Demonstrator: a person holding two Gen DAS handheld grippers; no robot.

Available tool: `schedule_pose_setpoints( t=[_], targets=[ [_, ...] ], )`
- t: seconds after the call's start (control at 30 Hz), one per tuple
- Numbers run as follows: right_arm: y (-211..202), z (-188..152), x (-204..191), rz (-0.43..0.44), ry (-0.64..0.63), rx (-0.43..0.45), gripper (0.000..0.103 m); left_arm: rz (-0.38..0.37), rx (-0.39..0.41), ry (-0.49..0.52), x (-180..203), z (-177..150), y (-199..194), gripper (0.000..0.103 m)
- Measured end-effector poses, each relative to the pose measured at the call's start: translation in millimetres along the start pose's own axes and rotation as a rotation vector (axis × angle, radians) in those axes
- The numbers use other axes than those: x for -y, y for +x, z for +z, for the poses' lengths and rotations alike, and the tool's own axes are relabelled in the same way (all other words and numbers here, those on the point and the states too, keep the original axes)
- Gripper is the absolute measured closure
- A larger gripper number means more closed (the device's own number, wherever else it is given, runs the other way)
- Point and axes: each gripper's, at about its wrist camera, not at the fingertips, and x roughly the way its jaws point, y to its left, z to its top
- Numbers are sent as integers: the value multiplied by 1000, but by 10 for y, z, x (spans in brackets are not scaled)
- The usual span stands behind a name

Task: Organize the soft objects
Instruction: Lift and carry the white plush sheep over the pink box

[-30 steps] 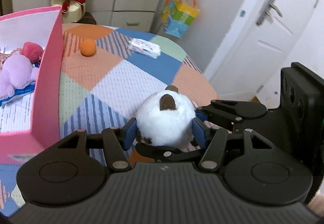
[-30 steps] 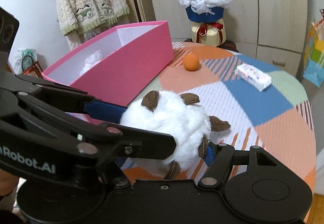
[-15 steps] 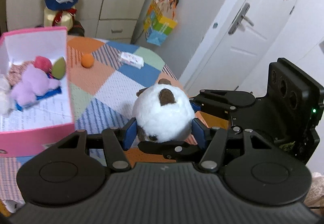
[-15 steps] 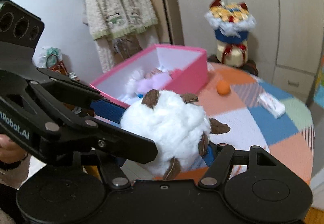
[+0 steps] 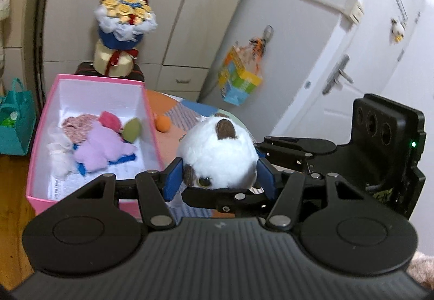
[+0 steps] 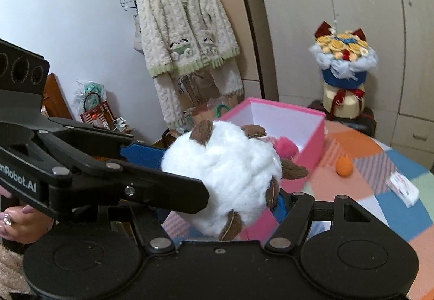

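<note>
A round white plush toy (image 5: 217,153) with brown ears hangs in the air above the table, held from two sides. My left gripper (image 5: 219,179) is shut on it, its blue pads (image 5: 173,178) pressing into both flanks. My right gripper (image 6: 217,191) is shut on the same white plush toy (image 6: 222,172); one blue pad (image 6: 279,203) shows, the other is hidden behind the left gripper's arm (image 6: 141,152). To the left and below stands the pink box (image 5: 152,121) with a purple plush (image 5: 100,149), a pink pompom (image 5: 109,119) and other soft pieces inside.
An orange ball (image 5: 162,123) and a white tissue packet (image 6: 402,187) lie on the patchwork tablecloth (image 6: 379,159) beyond the box. A flower bouquet (image 5: 123,29) stands behind the table. A teal bag (image 5: 16,121) sits on the floor at left. A person's hand (image 6: 16,221) holds the left gripper.
Both grippers have risen together with the white plush toy. The table has dropped away below, and the pink box's inside with its soft toys has come into view from above.
</note>
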Motion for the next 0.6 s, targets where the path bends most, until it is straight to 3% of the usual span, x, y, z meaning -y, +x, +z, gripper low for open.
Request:
schedule_pose_setpoints(
  t=[0.33,0.6],
  targets=[
    [694,231,60,32,56,-69,29,22,-15,-124,-758,110,209,46],
    [1115,159,38,-91,-38,-157,29,-14,-120,-226,-1198,37,681,44]
  ],
)
